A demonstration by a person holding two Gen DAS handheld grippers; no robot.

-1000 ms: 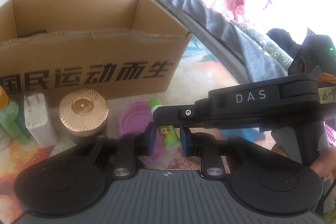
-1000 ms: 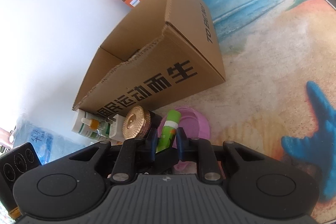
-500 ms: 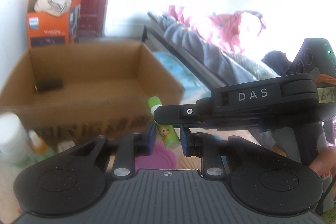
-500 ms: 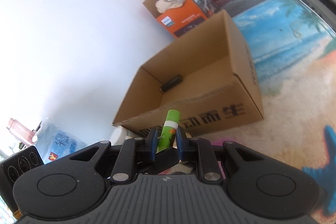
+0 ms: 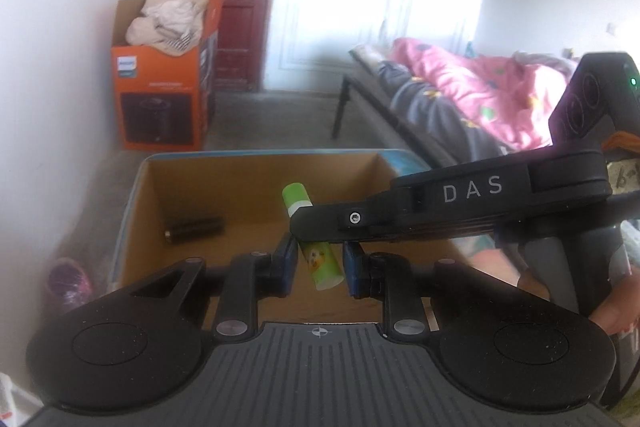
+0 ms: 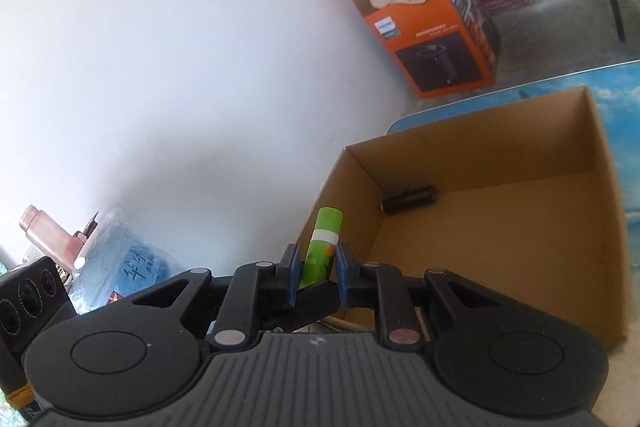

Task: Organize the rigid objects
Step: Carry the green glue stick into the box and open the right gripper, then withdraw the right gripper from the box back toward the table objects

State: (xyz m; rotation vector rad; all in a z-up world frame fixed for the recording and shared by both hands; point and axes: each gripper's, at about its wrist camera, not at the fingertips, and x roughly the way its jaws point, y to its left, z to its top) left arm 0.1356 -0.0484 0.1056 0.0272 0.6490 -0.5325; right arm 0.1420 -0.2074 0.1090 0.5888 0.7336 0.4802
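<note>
Green tube held by both hand-held grippers over the open cardboard box.

The right hand-held gripper [image 6: 318,277] is clamping the green tube [image 6: 323,245] low on its body, jaws narrow, tube standing tilted with its cap end up. In the left wrist view the left hand-held gripper [image 5: 319,269] is sitting with narrow jaws on either side of the tube's [image 5: 314,241] lower end; pad contact there is unclear. The right tool is crossing in from the right above it. The cardboard box [image 5: 256,183] is lying below, a dark cylinder [image 5: 195,228] resting on its floor near the far left corner. An orange carton [image 5: 162,95] is standing on the floor beyond.
</note>
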